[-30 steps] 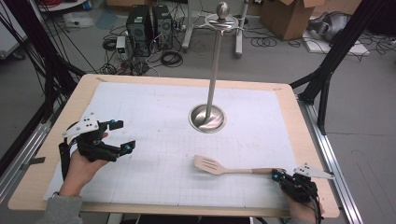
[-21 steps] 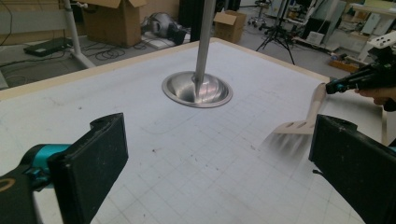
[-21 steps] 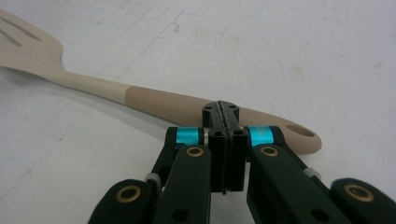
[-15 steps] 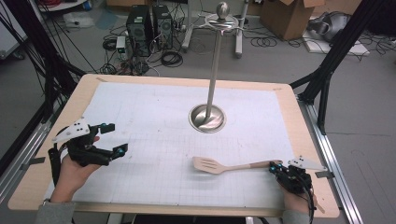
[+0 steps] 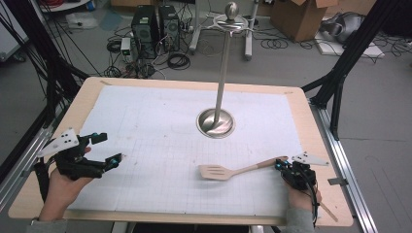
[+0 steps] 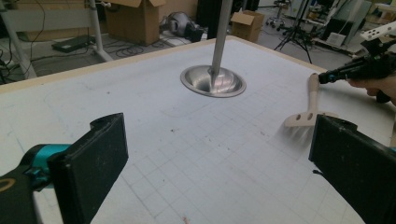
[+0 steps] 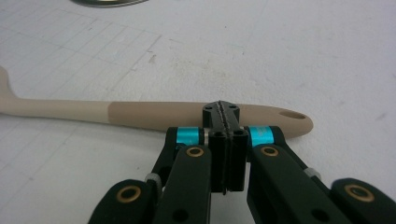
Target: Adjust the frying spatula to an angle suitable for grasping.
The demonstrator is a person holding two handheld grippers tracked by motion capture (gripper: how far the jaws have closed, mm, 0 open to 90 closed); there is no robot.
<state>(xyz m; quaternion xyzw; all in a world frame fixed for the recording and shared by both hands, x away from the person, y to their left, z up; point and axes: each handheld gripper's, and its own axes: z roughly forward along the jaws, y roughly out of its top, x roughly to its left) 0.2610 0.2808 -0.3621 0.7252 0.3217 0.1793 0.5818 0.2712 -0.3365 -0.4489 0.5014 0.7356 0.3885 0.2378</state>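
Observation:
A pale wooden slotted spatula point(image 5: 228, 171) lies on the white gridded mat point(image 5: 160, 126) near the front right, head to the left. My right gripper point(image 5: 279, 164) is shut, and its closed tips rest at the far end of the handle point(image 7: 140, 112); in the right gripper view point(image 7: 226, 109) the pads meet with nothing between them. At the front left a hand holds my left gripper point(image 5: 111, 148) open and empty, with wide-apart jaws in the left gripper view point(image 6: 215, 158). That view also has the spatula point(image 6: 306, 112) and the right gripper point(image 6: 327, 77) across the mat.
A metal stand point(image 5: 216, 121), a round dish base with a tall thin pole topped by a ball, rises at the mat's middle back. The wooden table edge point(image 5: 335, 194) runs close beside the right hand. Computers, cables and boxes sit on the floor beyond.
My left gripper has drifted left toward the table's edge. The right gripper has moved left and forward, and the spatula's handle end has swung away from the person.

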